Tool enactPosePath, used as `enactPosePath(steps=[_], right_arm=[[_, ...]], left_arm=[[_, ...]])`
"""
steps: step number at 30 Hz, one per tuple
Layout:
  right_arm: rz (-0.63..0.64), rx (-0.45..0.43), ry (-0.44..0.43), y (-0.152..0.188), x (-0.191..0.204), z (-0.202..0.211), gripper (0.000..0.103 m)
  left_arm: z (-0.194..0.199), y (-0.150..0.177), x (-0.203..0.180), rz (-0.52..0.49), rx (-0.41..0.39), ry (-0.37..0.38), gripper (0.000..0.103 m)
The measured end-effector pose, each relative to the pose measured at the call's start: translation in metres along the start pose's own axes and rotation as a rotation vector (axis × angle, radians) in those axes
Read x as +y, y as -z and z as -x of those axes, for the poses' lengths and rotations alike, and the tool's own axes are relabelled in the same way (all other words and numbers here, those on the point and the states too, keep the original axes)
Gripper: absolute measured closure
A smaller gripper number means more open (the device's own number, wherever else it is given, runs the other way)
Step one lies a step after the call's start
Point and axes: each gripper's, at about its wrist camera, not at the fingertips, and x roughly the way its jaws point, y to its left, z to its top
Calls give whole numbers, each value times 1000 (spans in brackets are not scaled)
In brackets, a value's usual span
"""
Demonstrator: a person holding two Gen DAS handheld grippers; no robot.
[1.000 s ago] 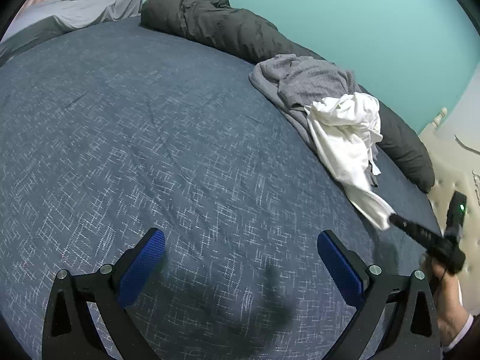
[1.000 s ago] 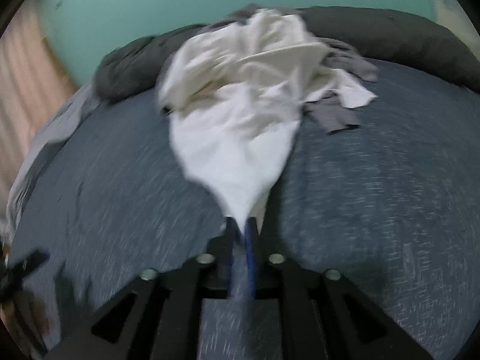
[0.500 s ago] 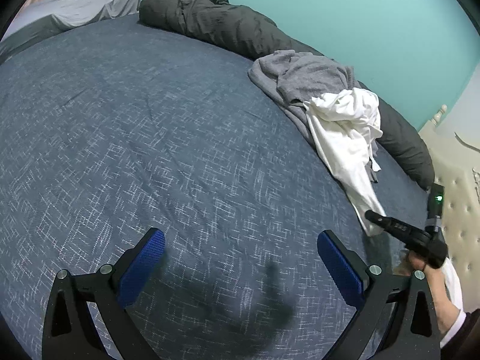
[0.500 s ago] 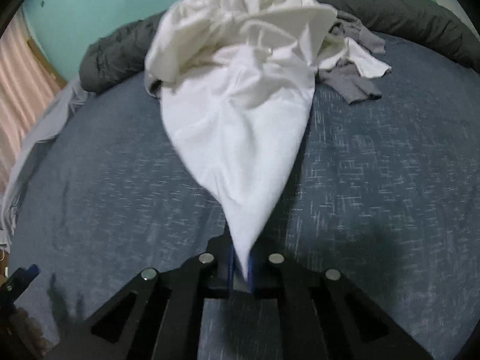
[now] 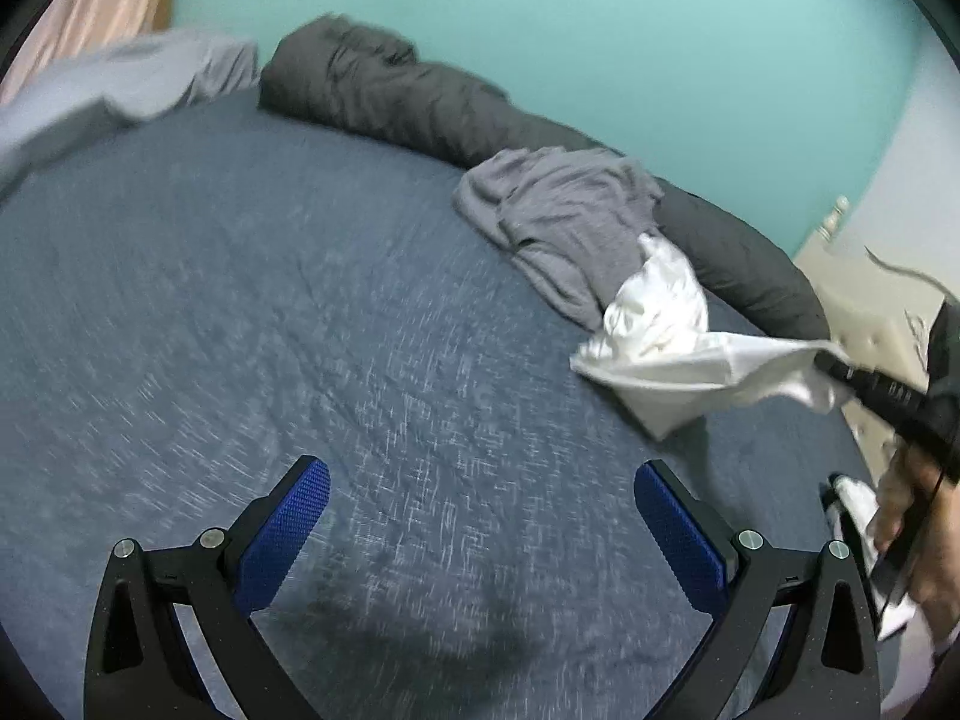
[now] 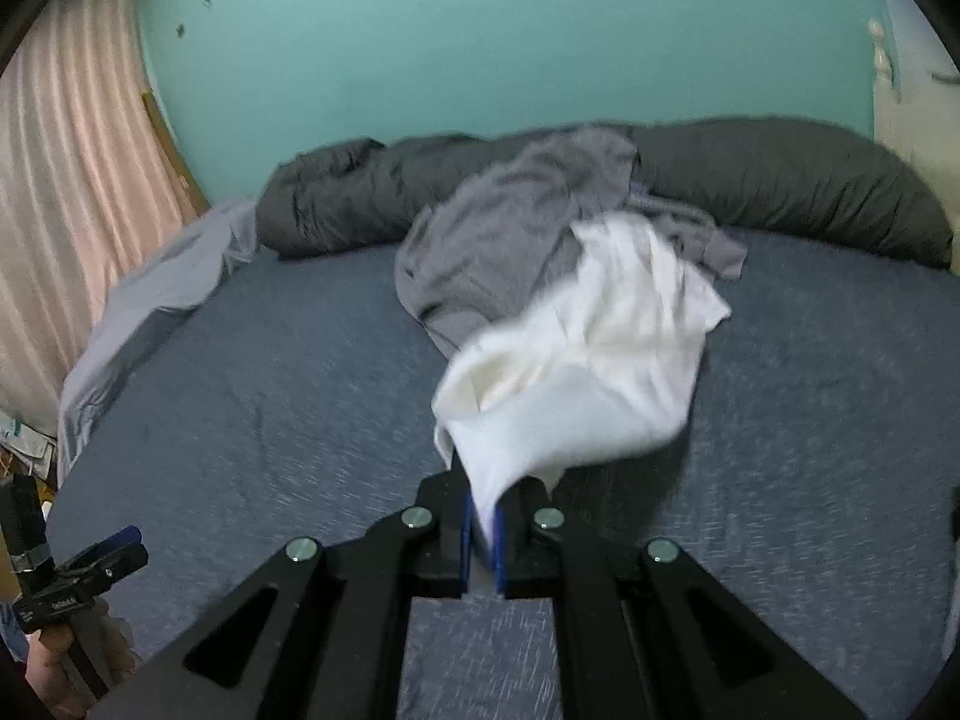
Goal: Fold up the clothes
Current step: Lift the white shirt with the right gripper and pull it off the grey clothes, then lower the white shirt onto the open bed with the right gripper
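Teal wall (image 6: 480,36) stands behind a bed whose blue-grey cover (image 5: 252,324) fills most of both views, with a long dark grey quilt (image 6: 780,180) rolled along its far edge. Pink curtain (image 6: 66,192) hangs off to the left of the right tongs, and a pale grey sheet (image 6: 150,294) lies rumpled at that side of the bed. Ahead of the right tongs (image 6: 482,531) a white shirt (image 6: 588,372) is drawn up off the bed; one corner of it is pinched between the blue pads, which are pressed together on the cloth. Beyond the shirt, and partly under its far end, lies a crumpled grey garment (image 6: 498,234), resting against the quilt. The left tongs (image 5: 480,531) hover over bare bedcover with their blue pads spread wide, gripping nothing. From that side the white shirt (image 5: 672,348) hangs ahead and to the right, stretched from the grey garment (image 5: 564,222) to the tip of the right tongs (image 5: 831,363), which a hand (image 5: 918,516) holds near the bed's edge. Both views are blurred.
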Motion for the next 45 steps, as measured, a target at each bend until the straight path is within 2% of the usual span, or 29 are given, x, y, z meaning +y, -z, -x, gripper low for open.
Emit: enactPosePath(steps=[9,12,18,22,28,33,38,41,44,45], right_arm=[[58,-143,-20,-44,36,134,99],[79,-178,-30,-53,49,172,99],[162,-232,-58,-73,91,248,99],[197,-226,-104,-75,114,274,99],[200,-76,-123,-43,126,238,99],[150,74,-104,13,114,170,98],[41,147,-126,58,98,114,95],[19,180,-93,77,95,85,94],[22,215,-46,89,93,63,75],[23,217,-40,92,91,59,65]], left_arm=[[108,-27,-40,-86,-100,30,0],[135,-28,-48,-79,-93,91,0],[179,-22,-64,-98,-96,124,0],[201,-17,-72,-110,-107,142,0],[212,-4,-71,-118,-78,156,0],[199,16,-61,-94,-10,166,0],[177,36,-53,-100,62,149,0],[166,42,-46,-101,87,131,0],[156,44,-38,-92,104,107,0],[153,44,-35,-87,108,101,0]])
